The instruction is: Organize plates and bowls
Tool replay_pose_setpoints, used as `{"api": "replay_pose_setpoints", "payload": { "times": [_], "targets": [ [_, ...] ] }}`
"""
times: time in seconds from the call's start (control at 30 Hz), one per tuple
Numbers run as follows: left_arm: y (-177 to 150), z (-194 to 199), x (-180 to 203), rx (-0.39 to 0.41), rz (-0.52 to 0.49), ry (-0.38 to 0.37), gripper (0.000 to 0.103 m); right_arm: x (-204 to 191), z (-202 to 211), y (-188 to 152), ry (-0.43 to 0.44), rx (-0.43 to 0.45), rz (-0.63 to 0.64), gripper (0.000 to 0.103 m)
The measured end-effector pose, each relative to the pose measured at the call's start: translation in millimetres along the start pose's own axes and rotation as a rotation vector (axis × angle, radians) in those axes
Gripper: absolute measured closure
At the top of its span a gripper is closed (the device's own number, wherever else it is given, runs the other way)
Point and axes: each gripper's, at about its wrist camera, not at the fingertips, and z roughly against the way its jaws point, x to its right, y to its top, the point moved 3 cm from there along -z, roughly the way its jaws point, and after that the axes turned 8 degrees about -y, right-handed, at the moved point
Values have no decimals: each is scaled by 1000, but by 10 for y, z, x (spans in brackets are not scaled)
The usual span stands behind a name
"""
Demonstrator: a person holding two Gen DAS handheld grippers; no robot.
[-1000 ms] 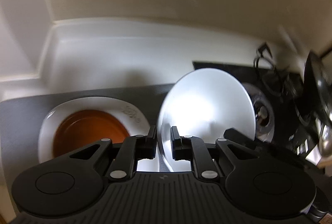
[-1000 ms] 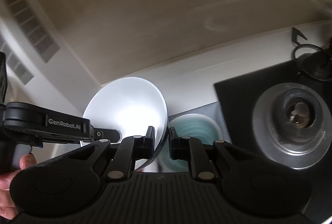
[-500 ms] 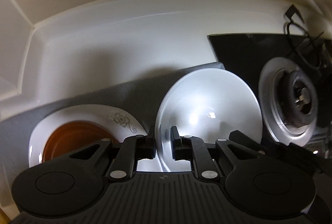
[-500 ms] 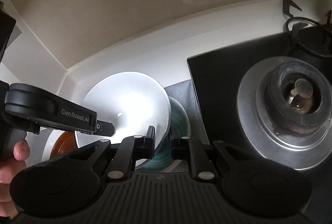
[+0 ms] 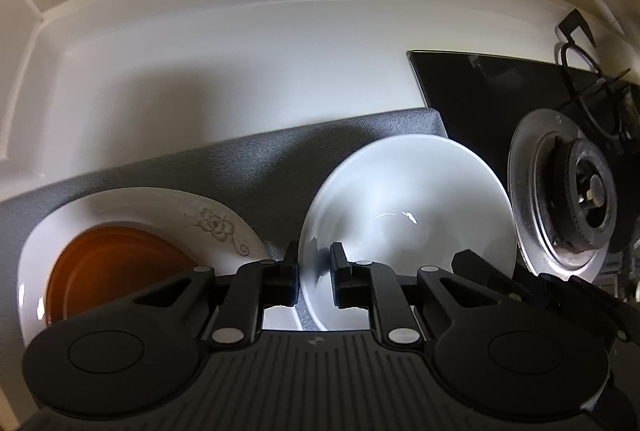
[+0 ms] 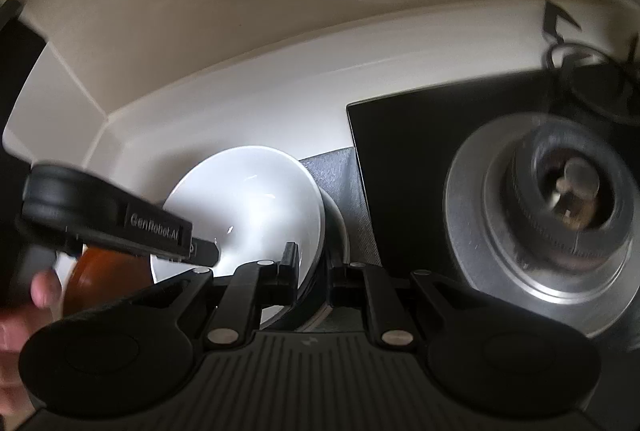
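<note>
A white bowl (image 5: 408, 215) hangs low over the grey mat (image 5: 260, 167), held by its rim from both sides. My left gripper (image 5: 315, 271) is shut on the bowl's near-left rim. In the right wrist view the same white bowl (image 6: 248, 199) has my right gripper (image 6: 312, 271) shut on its right rim. Just under it the rim of a darker bowl (image 6: 338, 227) shows, mostly hidden. To the left, an orange dish (image 5: 116, 263) rests in a white plate (image 5: 216, 223) with a flower print.
A black cooktop (image 5: 480, 91) with a steel burner (image 5: 580, 191) borders the mat on the right. White counter and cream walls close in behind and at the left. A hand (image 6: 40, 291) holds the left gripper.
Both grippers have come down with the white bowl, which has tipped from steeply tilted to nearly level. It now covers most of the teal bowl underneath.
</note>
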Motion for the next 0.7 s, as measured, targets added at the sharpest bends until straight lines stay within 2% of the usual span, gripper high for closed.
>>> {"api": "replay_pose_setpoints", "payload": {
  "times": [0.17,0.33,0.53,0.7],
  "targets": [
    [31,-59,-48,-9,33,-41,82,-140,25,36,-55,3,164,89],
    [45,-67,-90,-19,54,-70,82,-212,43,96,-84,-29,252,88],
    [58,-72,-200,-40,91,-134,82,-28,62,173,-30,-83,135,87],
    [27,-58,-321,-48,168,-204,82,13,54,145,-32,-61,92,91]
  ]
}}
